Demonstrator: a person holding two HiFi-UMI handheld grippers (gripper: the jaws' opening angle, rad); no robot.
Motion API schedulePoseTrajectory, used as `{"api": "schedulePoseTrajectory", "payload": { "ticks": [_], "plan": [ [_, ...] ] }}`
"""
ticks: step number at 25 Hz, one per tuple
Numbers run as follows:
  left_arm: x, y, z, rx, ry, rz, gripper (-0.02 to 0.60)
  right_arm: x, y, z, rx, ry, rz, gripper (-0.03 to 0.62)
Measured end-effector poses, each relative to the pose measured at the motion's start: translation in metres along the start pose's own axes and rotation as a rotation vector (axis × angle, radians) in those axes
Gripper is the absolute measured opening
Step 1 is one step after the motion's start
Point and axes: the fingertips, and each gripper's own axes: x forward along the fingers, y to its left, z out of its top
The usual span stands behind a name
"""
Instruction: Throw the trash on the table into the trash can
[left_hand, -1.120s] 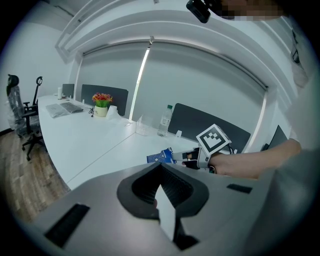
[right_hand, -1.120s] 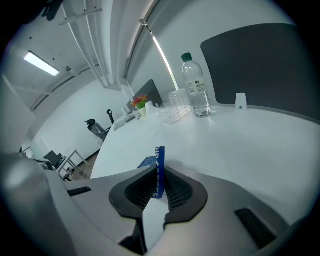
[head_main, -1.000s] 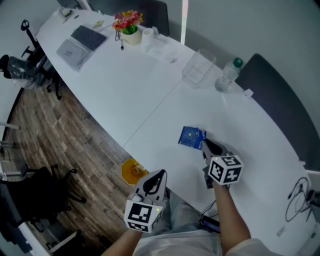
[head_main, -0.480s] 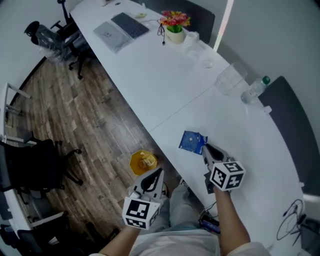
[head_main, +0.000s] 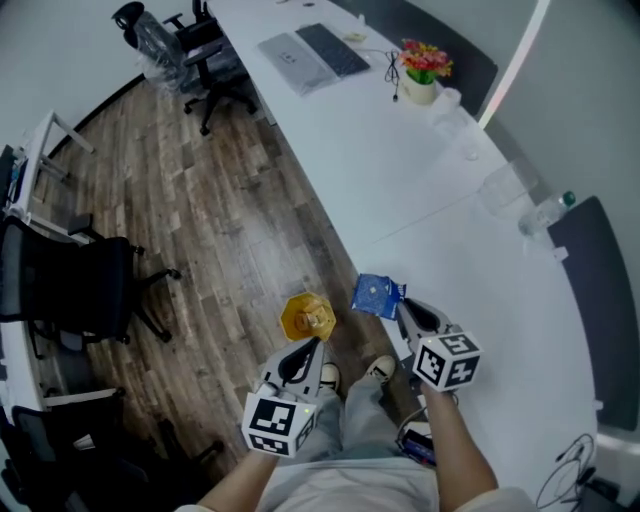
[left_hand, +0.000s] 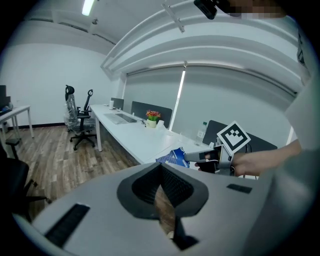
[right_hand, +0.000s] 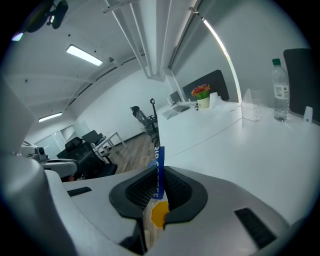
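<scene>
Head view: wrapper (head_main: 376, 296) clamped in right tool (head_main: 401, 305).

**Can on the floor beside the table's near edge**

The table (head_main: 400, 170) runs from the far end down to the near right, and the floor (head_main: 200, 220) lies to its left. The can (head_main: 308, 317) stands on the floor just beside the table's edge. The wrapper (head_main: 375, 296), pinched in the right gripper (head_main: 404, 306), hangs right of the can at that edge. The left gripper (head_main: 308, 347) is just on the near side of the can. A keyboard (head_main: 335, 48) lies at the table's far end. Flowers (head_main: 425, 62), a box (head_main: 500, 187) and a bottle (head_main: 548, 212) follow nearer along its right side. Chairs (head_main: 195, 40) stand on the floor, well to the left.
</scene>
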Motion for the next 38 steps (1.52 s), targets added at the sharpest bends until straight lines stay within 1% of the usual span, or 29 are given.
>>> {"api": "schedulePoseTrajectory", "payload": {
  "ticks": [11, 17, 22, 28, 33, 38],
  "plan": [
    [-0.047, 0.057, -0.013, -0.076, -0.044, 0.122, 0.0, 0.035, 0.072, -0.014, -0.083, 0.063, 0.1, 0.058],
    [-0.063, 0.079, -0.014, -0.094, -0.07, 0.163, 0.0, 0.056, 0.094, -0.034, -0.098, 0.111, 0.131, 0.058],
    [-0.072, 0.098, -0.029, -0.127, -0.056, 0.192, 0.0, 0.075, 0.112, -0.051, -0.115, 0.152, 0.157, 0.058],
    [-0.067, 0.122, -0.058, -0.174, -0.044, 0.213, 0.0, 0.103, 0.114, -0.086, -0.138, 0.222, 0.158, 0.058],
    [-0.049, 0.14, -0.086, -0.21, -0.027, 0.219, 0.0, 0.135, 0.101, -0.121, -0.135, 0.275, 0.147, 0.058],
    [-0.038, 0.158, -0.122, -0.246, -0.006, 0.23, 0.0, 0.168, 0.094, -0.16, -0.132, 0.329, 0.139, 0.058]
  ]
}}
